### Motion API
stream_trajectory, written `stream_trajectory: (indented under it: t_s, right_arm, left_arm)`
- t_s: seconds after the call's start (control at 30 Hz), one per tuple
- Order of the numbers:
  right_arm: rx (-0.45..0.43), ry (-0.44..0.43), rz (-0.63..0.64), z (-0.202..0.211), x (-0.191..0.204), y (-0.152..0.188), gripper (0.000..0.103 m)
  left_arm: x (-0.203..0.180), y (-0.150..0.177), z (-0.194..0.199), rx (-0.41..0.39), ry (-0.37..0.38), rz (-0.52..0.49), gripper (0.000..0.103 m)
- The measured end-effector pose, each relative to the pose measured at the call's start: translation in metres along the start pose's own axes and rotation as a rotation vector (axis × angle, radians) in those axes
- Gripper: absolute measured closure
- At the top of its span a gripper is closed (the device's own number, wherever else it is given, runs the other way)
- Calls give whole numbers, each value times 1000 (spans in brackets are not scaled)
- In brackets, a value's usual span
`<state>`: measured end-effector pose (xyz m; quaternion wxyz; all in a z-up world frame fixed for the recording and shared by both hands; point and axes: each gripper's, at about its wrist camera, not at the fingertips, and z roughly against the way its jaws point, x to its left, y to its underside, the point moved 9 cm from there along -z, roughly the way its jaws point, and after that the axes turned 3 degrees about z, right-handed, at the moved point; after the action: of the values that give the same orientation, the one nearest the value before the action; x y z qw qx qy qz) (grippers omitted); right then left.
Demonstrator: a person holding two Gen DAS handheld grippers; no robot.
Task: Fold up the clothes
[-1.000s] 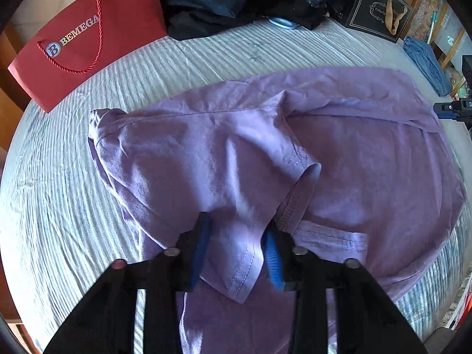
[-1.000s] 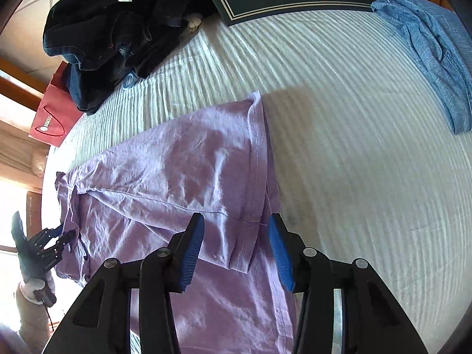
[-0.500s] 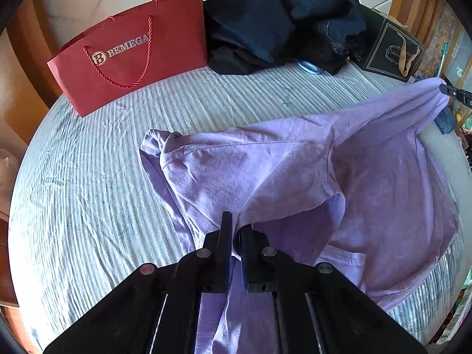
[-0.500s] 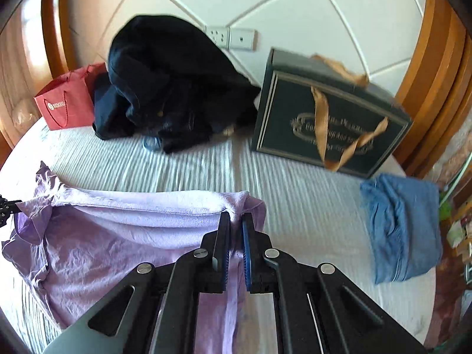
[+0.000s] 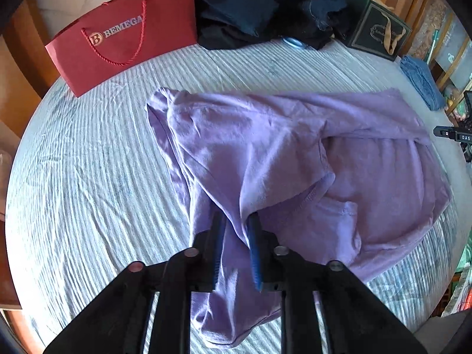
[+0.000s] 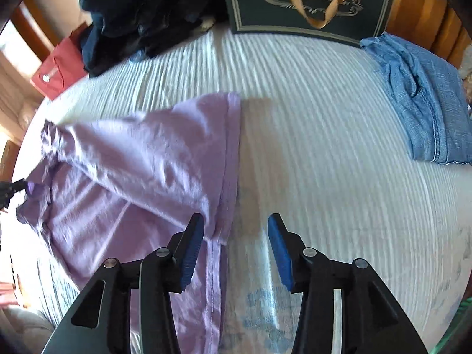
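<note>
A soft lilac cotton T-shirt [image 5: 295, 153] lies crumpled and partly folded over itself, spread ahead of the left tool, one fold drooping between its pads; its hemmed edge lies just ahead-left of the right tool.

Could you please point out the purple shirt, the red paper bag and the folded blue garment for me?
purple shirt [image 5: 265, 147]: left wrist view, on the upper folded layer.
red paper bag [image 5: 165, 47]: left wrist view, on its front face, right of the lettering.
folded blue garment [image 6: 424, 94]: right wrist view, on its top surface.
</note>
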<state>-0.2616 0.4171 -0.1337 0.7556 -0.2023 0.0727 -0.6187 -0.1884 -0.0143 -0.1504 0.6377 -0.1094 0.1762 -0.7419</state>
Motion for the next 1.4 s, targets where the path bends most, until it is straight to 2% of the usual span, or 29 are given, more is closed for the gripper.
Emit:
stream_trajectory:
  t_s: [0.03, 0.13, 0.27, 0.37, 0.47, 0.5, 0.6, 0.63, 0.8, 0.97, 1.0, 1.03, 1.07, 1.1, 1.2, 1.33, 1.4]
  right_arm:
    - [-7, -13, -27, -1, 0, -9, 57]
    - [-9, -8, -67, -8, 3, -26, 57]
    - [-22, -23, -58, -4, 16, -25, 57]
    - [-6, -23, -54, 3, 18, 4, 57]
    - [21, -39, -73, 9, 10, 46, 57]
    - [27, -40, -75, 11, 8, 59, 55]
    - [39, -41, -74, 18, 1, 97, 43]
    - [40, -44, -72, 21, 0, 108, 43]
    - [40, -72, -42, 30, 5, 147, 41]
    - [29, -74, 18, 25, 18, 160, 40]
    - [27, -70, 31, 23, 20, 160, 40]
    - [26, -66, 42, 20, 23, 160, 40]
    - [40, -69, 53, 16, 28, 161, 41]
    - [56, -72, 64, 11, 33, 162, 61]
    - [64, -12, 142, 13, 47, 160, 97]
    - [-35, 52, 107, 49, 34, 147, 97]
    - [-42, 60, 74, 61, 20, 147, 97]
  left_arm:
    - [6, -9, 2, -18, -4, 22, 61]
    - [21, -29, 4, -40, -26, 80, 61]
    - [29, -26, 20, -70, -18, 86, 61]
    - [40, -7, 25, -56, -19, 92, 60]
    - [50, 28, 29, -19, -16, 109, 60]
    - [52, 40, 30, -10, -8, 113, 60]
    - [49, 70, 35, 5, 25, 125, 60]
    - [46, 78, 37, 4, 35, 127, 60]
    - [26, 99, 27, 10, 34, 108, 58]
    - [15, 108, 10, 6, 1, 95, 58]
    - [15, 109, 10, 1, -11, 94, 60]
    - [15, 109, 11, -5, -23, 92, 76]
    - [15, 109, 12, -11, -35, 91, 99]
    - [16, 109, 14, -12, -42, 91, 98]
    - [19, 109, 26, -29, -58, 85, 99]
    - [30, 110, 52, -58, -92, 94, 99]
    - [38, 118, 55, -41, -110, 91, 99]
